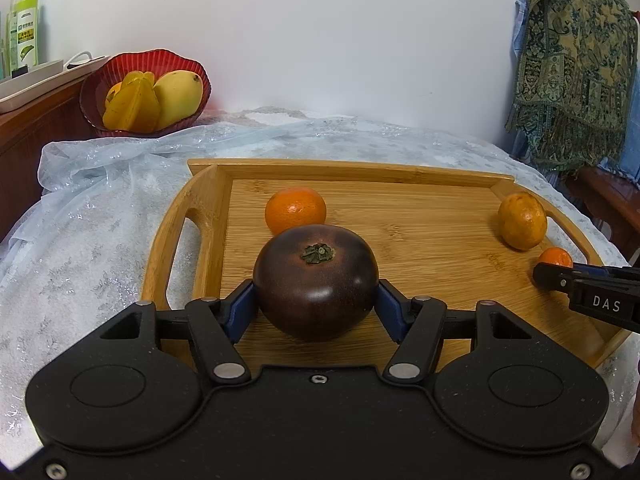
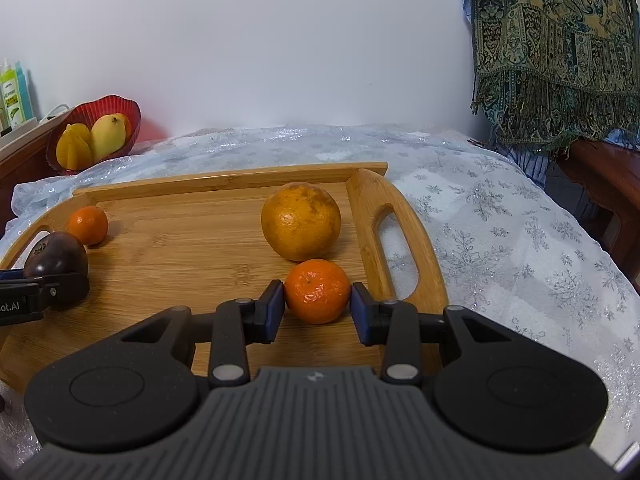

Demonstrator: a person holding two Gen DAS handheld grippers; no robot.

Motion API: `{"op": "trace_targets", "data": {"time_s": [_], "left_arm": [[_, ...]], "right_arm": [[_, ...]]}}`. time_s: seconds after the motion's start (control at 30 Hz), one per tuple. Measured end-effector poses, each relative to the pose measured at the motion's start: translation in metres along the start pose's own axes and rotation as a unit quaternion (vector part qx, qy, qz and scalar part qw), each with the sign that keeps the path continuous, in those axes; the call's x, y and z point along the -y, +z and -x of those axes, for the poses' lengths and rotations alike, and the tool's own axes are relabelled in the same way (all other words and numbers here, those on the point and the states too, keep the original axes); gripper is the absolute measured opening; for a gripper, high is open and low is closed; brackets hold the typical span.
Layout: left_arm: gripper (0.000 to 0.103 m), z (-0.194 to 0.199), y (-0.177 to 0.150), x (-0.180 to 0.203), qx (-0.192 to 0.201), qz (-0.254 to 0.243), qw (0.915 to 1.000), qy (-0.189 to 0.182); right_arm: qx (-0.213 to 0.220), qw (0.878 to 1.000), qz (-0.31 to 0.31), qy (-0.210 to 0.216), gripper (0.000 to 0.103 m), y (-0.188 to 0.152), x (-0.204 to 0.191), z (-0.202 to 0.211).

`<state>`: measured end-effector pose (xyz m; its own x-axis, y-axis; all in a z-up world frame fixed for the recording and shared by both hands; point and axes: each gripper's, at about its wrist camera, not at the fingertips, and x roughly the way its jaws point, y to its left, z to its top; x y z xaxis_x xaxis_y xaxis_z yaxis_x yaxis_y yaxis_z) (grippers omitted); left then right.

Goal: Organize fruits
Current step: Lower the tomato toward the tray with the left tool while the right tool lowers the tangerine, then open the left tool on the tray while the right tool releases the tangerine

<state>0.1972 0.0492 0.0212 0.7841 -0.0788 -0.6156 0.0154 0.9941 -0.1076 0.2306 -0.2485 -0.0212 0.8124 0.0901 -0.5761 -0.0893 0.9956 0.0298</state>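
Note:
A dark purple round fruit [image 1: 316, 292] with a green calyx rests on the wooden tray [image 1: 360, 168]. My left gripper [image 1: 316, 298] is shut on it, with a blue pad against each side. In the right wrist view a small mandarin [image 2: 317, 290] sits on the tray [image 2: 224, 178] between the pads of my right gripper [image 2: 317, 305]. These jaws stand open, a thin gap on each side. A large yellow-orange citrus [image 2: 300, 220] lies just behind it. Another mandarin [image 1: 295, 210] lies behind the dark fruit.
A red bowl [image 1: 120, 64] holding a mango and a starfruit stands at the back left on a silvery blue cloth [image 1: 100, 220]. The tray has raised rims and cut-out handles. A patterned shawl [image 1: 572, 60] hangs at the right, and bottles [image 1: 24, 28] stand far left.

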Motion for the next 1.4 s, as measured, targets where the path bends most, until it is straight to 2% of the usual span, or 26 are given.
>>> {"op": "trace_targets", "data": {"time_s": [0.07,0.1,0.13,0.17,0.33,0.5,0.93,1.4], "left_arm": [[0.067,0.001,0.000,0.000,0.003,-0.003,1.0000,-0.001],[0.071,0.002,0.000,0.000,0.005,-0.004,1.0000,-0.001],[0.074,0.004,0.000,0.001,0.007,-0.007,1.0000,-0.002],[0.078,0.005,0.000,0.002,0.009,-0.010,0.9999,-0.002],[0.082,0.009,-0.002,0.007,0.017,-0.031,0.9994,0.007],[0.088,0.014,-0.002,0.007,0.023,-0.032,0.9992,0.003],[0.095,0.034,-0.005,0.000,0.047,-0.020,0.9987,-0.002],[0.098,0.067,-0.027,-0.001,0.065,-0.010,0.9978,-0.012]], "right_arm": [[0.000,1.000,0.000,0.000,0.049,0.000,0.000,0.000],[0.000,1.000,0.000,0.000,0.051,0.000,0.000,0.000],[0.000,1.000,-0.001,-0.001,0.058,0.000,0.000,0.000],[-0.001,1.000,-0.001,-0.001,0.059,0.000,0.000,0.000],[-0.001,1.000,0.011,-0.005,0.064,-0.003,-0.005,0.001],[0.007,1.000,0.019,-0.006,0.072,-0.004,-0.008,0.005],[0.029,1.000,-0.006,-0.003,0.086,-0.010,-0.004,0.023],[0.071,0.997,-0.018,-0.004,0.094,-0.026,-0.003,0.053]]}}
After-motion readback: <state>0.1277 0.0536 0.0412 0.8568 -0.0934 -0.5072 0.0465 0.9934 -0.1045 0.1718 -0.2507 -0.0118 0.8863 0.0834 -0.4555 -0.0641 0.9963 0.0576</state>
